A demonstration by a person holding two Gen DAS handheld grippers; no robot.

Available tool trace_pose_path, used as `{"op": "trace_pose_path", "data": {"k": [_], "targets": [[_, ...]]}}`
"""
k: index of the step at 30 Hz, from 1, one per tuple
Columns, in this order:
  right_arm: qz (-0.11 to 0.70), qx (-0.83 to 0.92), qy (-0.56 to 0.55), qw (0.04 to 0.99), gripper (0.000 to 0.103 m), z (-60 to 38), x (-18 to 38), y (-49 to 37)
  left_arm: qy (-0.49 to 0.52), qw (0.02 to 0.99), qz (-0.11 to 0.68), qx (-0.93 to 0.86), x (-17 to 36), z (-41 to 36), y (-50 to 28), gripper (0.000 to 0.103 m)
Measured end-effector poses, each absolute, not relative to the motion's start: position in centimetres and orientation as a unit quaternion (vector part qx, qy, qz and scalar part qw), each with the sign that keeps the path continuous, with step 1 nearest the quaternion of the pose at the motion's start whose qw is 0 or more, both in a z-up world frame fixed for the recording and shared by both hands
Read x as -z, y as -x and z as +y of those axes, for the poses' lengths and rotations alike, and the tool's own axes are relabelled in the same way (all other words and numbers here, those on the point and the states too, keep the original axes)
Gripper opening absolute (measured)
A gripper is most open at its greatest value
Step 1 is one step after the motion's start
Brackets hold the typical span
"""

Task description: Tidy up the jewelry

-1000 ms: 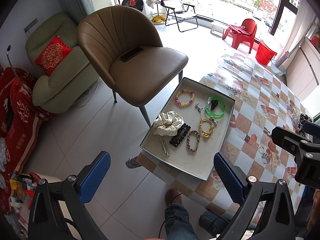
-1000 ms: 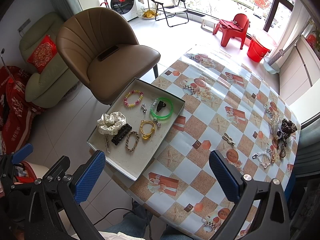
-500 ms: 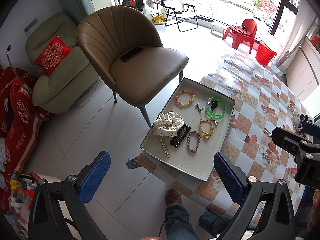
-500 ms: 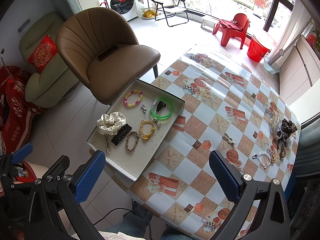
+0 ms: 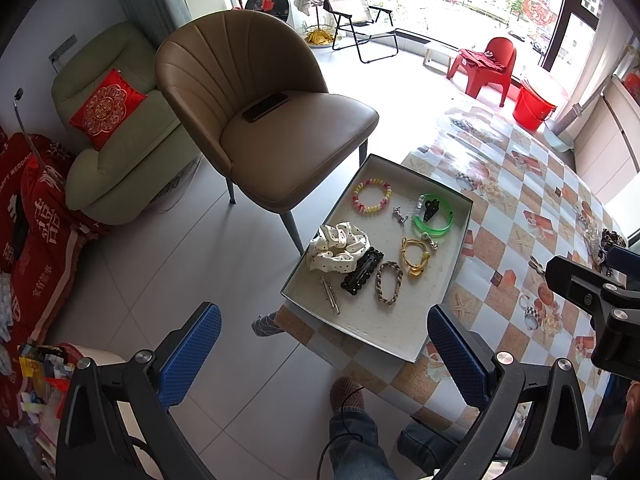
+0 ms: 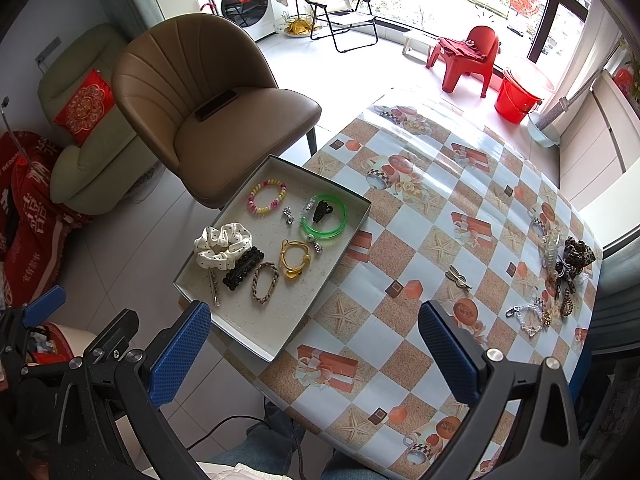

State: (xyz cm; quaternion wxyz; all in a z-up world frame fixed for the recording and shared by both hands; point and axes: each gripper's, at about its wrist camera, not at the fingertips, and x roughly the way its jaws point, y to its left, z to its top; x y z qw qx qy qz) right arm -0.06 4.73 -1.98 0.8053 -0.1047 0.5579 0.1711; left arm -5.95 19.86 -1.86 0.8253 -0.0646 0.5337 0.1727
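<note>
A shallow white tray [image 6: 276,344] sits at the table's left edge and shows in the left wrist view too [image 5: 380,340]. In it lie a pink-yellow bead bracelet [image 6: 267,195], a green bangle [image 6: 324,218], a yellow hair tie [image 6: 295,258], a braided bracelet [image 6: 265,282], a black hair clip [image 6: 243,268] and a white dotted scrunchie [image 6: 222,246]. A loose jewelry pile [image 6: 568,268], a clear bracelet [image 6: 528,318] and a small metal clip [image 6: 458,277] lie on the table at right. My left gripper [image 5: 324,356] and right gripper [image 6: 316,354] are open, empty, held above the table's near side.
A brown chair [image 6: 224,108] with a phone on its seat stands behind the tray. A green armchair [image 6: 80,136] and red bedding [image 6: 28,216] are at left. The table has a checked cloth [image 6: 440,208]. The person's legs [image 5: 356,440] are below the table edge.
</note>
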Motion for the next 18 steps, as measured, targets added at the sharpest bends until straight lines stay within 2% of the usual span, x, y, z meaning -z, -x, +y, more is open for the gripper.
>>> {"op": "trace_pose_path", "data": {"k": [18], "targets": [[0.559, -0.171, 0.103, 0.805, 0.103, 4.80, 2.03, 0.08, 0.071, 0.823, 0.535, -0.180, 2.22, 20.29, 6.25, 0.103]]}}
